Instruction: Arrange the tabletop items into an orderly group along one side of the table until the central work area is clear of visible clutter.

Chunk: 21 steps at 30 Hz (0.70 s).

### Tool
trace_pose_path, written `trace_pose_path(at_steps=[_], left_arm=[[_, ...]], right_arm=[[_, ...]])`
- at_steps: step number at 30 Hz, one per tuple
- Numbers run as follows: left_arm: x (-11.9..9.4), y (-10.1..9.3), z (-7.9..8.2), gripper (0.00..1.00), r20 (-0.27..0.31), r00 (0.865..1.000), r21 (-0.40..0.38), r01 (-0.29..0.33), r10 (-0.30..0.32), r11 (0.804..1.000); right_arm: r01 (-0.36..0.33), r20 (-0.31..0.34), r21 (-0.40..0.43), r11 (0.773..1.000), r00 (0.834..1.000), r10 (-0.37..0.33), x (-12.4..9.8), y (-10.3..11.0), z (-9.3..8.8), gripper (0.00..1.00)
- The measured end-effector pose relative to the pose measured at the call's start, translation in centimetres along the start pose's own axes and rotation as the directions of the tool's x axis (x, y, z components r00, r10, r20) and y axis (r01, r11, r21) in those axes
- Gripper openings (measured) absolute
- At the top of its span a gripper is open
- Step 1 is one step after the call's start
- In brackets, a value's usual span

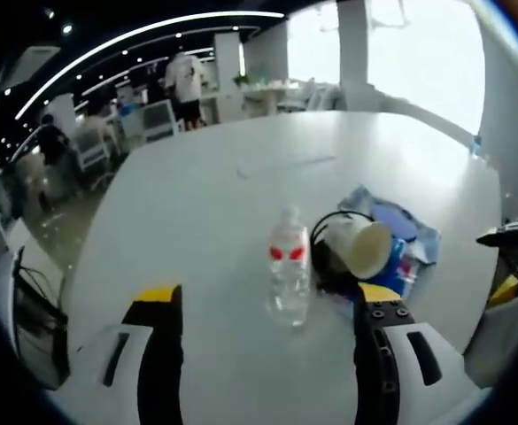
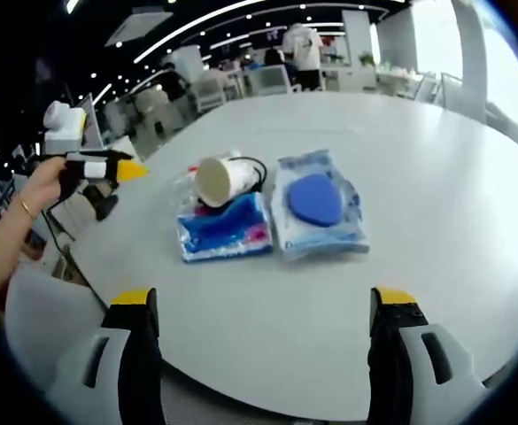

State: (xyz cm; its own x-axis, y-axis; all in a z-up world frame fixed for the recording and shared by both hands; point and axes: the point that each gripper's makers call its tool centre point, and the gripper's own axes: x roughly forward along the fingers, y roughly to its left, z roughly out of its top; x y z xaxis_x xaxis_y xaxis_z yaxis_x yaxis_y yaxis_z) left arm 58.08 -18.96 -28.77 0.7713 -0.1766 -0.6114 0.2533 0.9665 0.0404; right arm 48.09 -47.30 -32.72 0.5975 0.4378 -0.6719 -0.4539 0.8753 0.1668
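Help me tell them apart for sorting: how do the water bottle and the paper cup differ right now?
The water bottle stands upright; the paper cup lies on its side, mouth toward the camera. The bottle is clear with a red label; the cup is opaque and cream-white. The bottle stands on bare table; the cup rests against the blue packets. Neither is gripped.

Beyond the white table [image 1: 205, 177] lies an open office with a dark ceiling crossed by long curved light strips [image 1: 135, 35]. A person in a white shirt [image 1: 186, 81] stands with back turned near desks and white chairs [image 1: 157, 119]. A white pillar [image 1: 353, 49] rises beside bright windows [image 1: 422, 53]. Black cables [image 1: 28, 288] hang off the table's near edge at the left.
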Motion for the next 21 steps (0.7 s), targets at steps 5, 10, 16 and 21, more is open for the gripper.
trace_pose_path(at_steps=[5,10,16,21], left_arm=[[1.3,0.4,0.4,0.75,-0.007,1.000,-0.007,0.003,-0.003,1.000],[2.4,0.4,0.4,0.72,-0.020,1.000,-0.014,0.010,-0.010,1.000],[4.0,-0.1,0.2,0.70,-0.043,0.999,-0.009,0.023,-0.024,1.000],[5.3,-0.3,0.2,0.70,-0.067,0.997,-0.009,0.028,-0.028,1.000]], right_arm=[[-0.003,-0.008,-0.002,1.000,1.000,0.003,0.1,0.0,-0.1,0.98],[-0.005,-0.014,-0.004,1.000,1.000,0.005,0.2,0.0,-0.2,0.98],[-0.003,-0.021,0.002,1.000,1.000,0.003,0.2,-0.1,-0.4,0.98],[-0.007,-0.026,0.003,1.000,1.000,0.007,0.2,-0.1,-0.5,0.97]])
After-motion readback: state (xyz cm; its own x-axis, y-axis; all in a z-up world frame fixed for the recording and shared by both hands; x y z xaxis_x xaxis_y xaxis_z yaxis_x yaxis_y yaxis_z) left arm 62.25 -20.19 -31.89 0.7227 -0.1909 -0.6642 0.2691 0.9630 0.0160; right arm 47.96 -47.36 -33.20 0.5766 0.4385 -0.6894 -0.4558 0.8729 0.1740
